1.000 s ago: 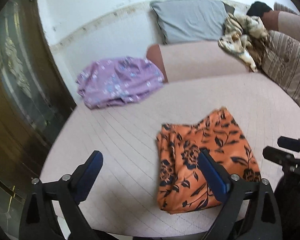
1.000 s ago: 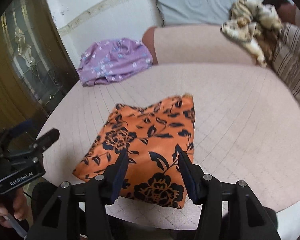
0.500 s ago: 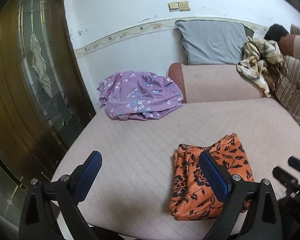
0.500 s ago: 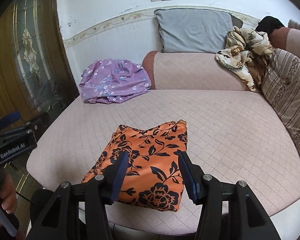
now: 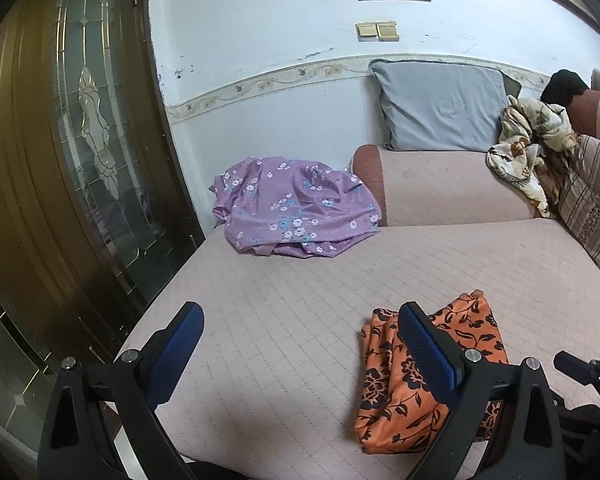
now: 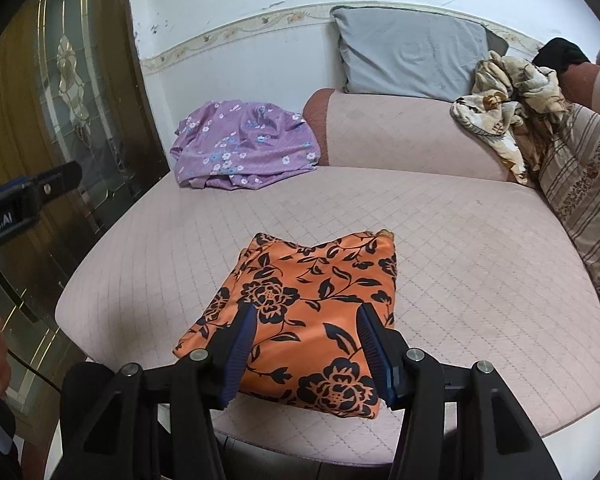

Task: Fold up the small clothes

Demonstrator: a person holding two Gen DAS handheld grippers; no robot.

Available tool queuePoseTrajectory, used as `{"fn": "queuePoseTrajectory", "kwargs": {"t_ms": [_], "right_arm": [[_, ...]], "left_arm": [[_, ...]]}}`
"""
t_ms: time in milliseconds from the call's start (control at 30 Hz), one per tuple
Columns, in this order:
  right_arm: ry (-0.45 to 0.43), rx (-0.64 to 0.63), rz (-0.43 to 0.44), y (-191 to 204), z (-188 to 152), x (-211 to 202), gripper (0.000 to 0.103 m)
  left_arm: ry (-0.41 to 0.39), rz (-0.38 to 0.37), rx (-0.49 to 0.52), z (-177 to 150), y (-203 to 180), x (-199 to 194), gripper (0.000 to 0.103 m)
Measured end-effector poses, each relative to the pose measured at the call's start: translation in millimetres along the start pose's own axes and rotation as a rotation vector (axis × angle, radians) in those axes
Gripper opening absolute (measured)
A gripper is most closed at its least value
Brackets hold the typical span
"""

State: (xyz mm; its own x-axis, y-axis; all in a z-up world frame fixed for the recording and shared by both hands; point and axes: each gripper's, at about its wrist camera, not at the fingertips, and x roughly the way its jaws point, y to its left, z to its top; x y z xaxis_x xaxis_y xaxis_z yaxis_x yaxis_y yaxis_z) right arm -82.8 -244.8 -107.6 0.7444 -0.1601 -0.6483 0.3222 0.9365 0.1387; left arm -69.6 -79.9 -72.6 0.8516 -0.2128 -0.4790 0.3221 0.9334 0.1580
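A folded orange garment with black flowers (image 6: 312, 300) lies flat near the front edge of the pink quilted sofa seat (image 6: 480, 264). My right gripper (image 6: 307, 312) hovers over its near end, open, with nothing between the blue pads. In the left wrist view the same orange garment (image 5: 392, 404) sits low on the right, partly behind one finger. My left gripper (image 5: 300, 316) is wide open and empty, off to the garment's left over bare seat. Each gripper shows at the edge of the other's view.
A crumpled purple floral garment (image 5: 296, 212) lies at the seat's back left. A grey pillow (image 5: 440, 108), a beige patterned cloth heap (image 5: 528, 148) and a striped cushion (image 5: 596, 200) line the back and right. A wood-and-glass door (image 5: 80, 140) stands left.
Both grippers have lifted and drawn back from the orange garment, so more of the wall and sofa shows. The garment lies still. Neither gripper's opening has changed.
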Motion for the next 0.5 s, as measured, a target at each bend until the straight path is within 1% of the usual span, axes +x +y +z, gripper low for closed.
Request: {"fn": "queuePoseTrajectory", "kwargs": {"t_ms": [267,500], "right_arm": [[0.016,-0.025,0.010,10.7,0.6,8.3,0.056],[0.026,-0.036,0.009,15.8,1.0,14.3,0.056]], "left_arm": [[0.013,0.005,-0.011,-1.0,7.1,6.6,0.098],[0.030,-0.008,-0.015,-2.1,9.9,12.4,0.098]]}}
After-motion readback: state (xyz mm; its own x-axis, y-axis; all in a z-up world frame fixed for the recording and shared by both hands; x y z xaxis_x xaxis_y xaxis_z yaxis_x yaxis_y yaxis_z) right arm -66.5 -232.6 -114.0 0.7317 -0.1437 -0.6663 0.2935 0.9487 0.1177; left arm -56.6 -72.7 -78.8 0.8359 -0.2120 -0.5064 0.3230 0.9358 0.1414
